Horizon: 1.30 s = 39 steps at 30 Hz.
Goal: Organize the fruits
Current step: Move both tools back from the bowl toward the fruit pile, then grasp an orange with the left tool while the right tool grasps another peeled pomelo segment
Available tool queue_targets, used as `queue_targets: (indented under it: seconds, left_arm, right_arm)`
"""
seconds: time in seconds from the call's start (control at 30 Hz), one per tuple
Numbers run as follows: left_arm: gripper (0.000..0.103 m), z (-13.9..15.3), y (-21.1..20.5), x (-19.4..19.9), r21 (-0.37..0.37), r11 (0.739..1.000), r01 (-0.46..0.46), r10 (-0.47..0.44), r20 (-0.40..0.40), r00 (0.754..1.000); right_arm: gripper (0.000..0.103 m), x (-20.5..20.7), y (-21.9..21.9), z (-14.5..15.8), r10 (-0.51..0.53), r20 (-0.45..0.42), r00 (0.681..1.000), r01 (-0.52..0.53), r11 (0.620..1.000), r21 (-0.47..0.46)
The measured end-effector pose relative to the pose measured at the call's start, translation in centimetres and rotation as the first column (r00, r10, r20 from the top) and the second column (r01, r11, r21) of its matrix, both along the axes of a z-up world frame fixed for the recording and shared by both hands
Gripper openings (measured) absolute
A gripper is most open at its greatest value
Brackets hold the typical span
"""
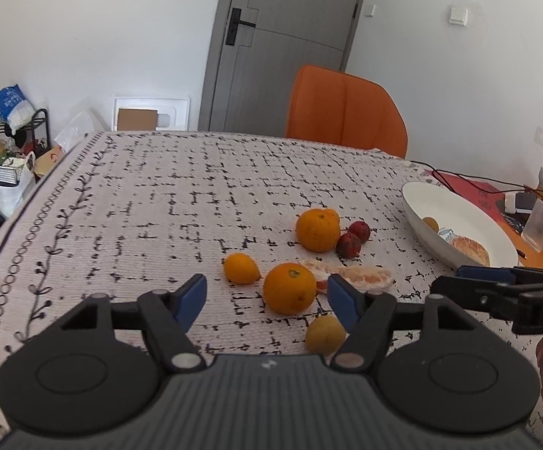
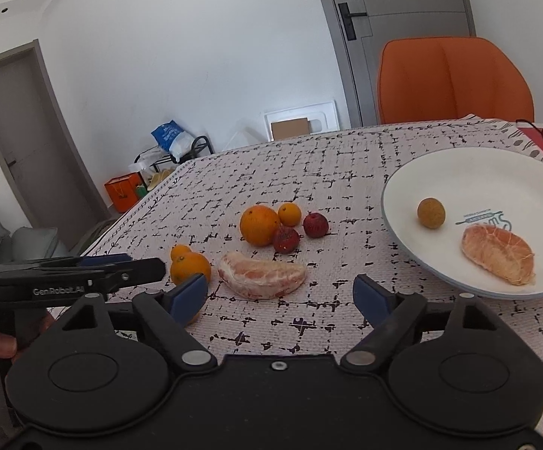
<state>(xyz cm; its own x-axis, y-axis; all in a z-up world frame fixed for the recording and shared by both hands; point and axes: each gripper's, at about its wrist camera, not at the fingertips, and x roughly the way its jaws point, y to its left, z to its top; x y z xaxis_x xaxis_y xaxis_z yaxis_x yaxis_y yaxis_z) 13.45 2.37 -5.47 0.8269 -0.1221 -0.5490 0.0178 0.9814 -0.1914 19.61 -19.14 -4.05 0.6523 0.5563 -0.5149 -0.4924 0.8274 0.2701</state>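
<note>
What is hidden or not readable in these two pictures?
- Small yellow-brown fruit, left wrist view: its right side is behind the left hand-held gripper.
- Printed logo in the white plate, right wrist view: too small to read.
- Plate, left wrist view: near rim hidden by the right hand-held gripper.
- Cups at the right edge, left wrist view: cut off.

My own right finger (image 1: 342,302) covers part of the peeled segment (image 1: 365,276) on the cloth and the edge of the small yellowish fruit (image 1: 323,333) at six o'clock of the near orange (image 1: 289,288). The plate (image 1: 458,202) hides the lower part of its own segment (image 1: 471,249). At three o'clock the glass (image 1: 541,225) and packets are cut by the frame. The plate's printed logo (image 2: 485,219) is too small to read.
</note>
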Motion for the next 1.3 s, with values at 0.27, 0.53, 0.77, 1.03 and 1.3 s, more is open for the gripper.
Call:
queue_targets:
  seconds: [0.27, 0.53, 0.77, 1.03, 1.3]
  left_arm:
    - [0.058, -1.0, -0.9, 1.6, -0.015, 0.999, 0.033, -0.033, -0.025, 0.999]
    - [0.035, -1.3, -0.5, 1.8, -0.031, 0.999, 0.035, -0.036, -0.039, 0.999]
    - [0.035, -0.7, 1.0, 0.7, -0.031, 1.000, -0.005, 0.004, -0.024, 1.000]
    - [0.035, -0.6, 2.8, -0.4, -0.037, 0.998, -0.059, 0.059, -0.022, 0.998]
    - [0.035, -0.8, 4.6, -1.3, -0.042, 0.992, -0.115, 0.114, -0.026, 0.993]
  right_arm:
    - [0.080, 0.9, 0.7, -0.5, 0.024, -0.015, 1.000, -0.025, 0.999, -0.020]
    - [0.078, 1.7, 2.0, -0.4, 0.061, -0.013, 0.998, -0.061, 0.997, -0.046]
    - [0.078, 2.7, 3.0, -0.4, 0.084, -0.015, 0.996, -0.085, 0.995, -0.060]
    - [0.078, 3.6, 4.5, -0.5, 0.121, -0.019, 0.992, -0.123, 0.989, -0.088]
    - [0.079, 4.3, 5.7, -0.8, 0.139, -0.023, 0.990, -0.140, 0.983, -0.118]
